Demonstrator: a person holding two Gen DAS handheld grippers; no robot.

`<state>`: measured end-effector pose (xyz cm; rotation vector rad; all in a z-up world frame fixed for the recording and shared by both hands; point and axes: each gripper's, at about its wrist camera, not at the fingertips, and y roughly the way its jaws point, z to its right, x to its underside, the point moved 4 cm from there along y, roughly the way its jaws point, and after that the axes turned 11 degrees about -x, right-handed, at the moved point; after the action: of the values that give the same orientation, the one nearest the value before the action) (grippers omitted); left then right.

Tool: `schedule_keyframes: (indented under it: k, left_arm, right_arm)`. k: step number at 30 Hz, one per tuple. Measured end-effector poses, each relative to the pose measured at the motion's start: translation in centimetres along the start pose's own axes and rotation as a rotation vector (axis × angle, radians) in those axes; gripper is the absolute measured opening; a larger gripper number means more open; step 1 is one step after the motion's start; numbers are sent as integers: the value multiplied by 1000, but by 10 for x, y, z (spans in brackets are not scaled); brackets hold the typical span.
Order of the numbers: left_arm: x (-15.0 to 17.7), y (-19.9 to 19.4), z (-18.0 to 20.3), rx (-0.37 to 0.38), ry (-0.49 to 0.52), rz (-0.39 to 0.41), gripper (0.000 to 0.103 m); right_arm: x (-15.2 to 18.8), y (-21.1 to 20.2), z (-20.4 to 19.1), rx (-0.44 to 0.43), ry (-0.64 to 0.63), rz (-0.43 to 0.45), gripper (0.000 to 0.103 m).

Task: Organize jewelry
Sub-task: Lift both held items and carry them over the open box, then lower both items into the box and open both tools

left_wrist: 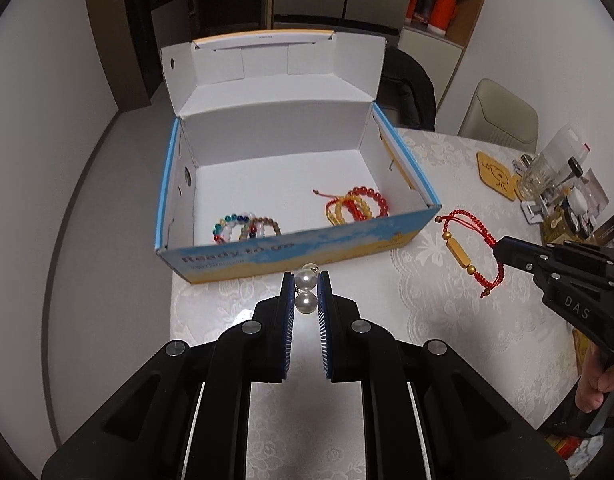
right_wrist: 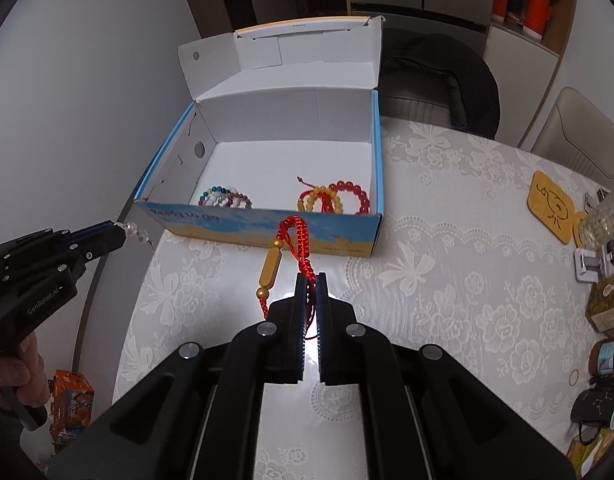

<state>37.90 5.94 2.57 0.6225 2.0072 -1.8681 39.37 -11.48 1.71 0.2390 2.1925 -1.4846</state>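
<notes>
Left hand-held gripper (left_wrist: 306, 292) clenches what looks like pearl jewelry (left_wrist: 306, 294); right hand-held gripper (right_wrist: 311, 286) clenches the red cord bracelet (right_wrist: 297, 240). Clear the shoebox (left_wrist: 287, 250) front wall before releasing.

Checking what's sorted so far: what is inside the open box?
Inside the box: a multicolour bead bracelet pile front-left and a red and yellow bracelet pile front-right. The front wall hides each pile's lower edge.
</notes>
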Motion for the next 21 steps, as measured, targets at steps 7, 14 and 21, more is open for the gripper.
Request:
schedule_keyframes:
  k: [7,14,21]
  left_arm:
    - [-45,8,-19,-9,0,27,11]
    - [-72,44,-39,-6,-26,-20,11]
    - [-84,102,-52,-6,-52,-123,11]
  right_arm:
    - [-44,8,-12,5,-25,22,3]
    - [-81,46,-14,15,-14,-18,3]
    - [-101,108,-3,30,35,-120,3]
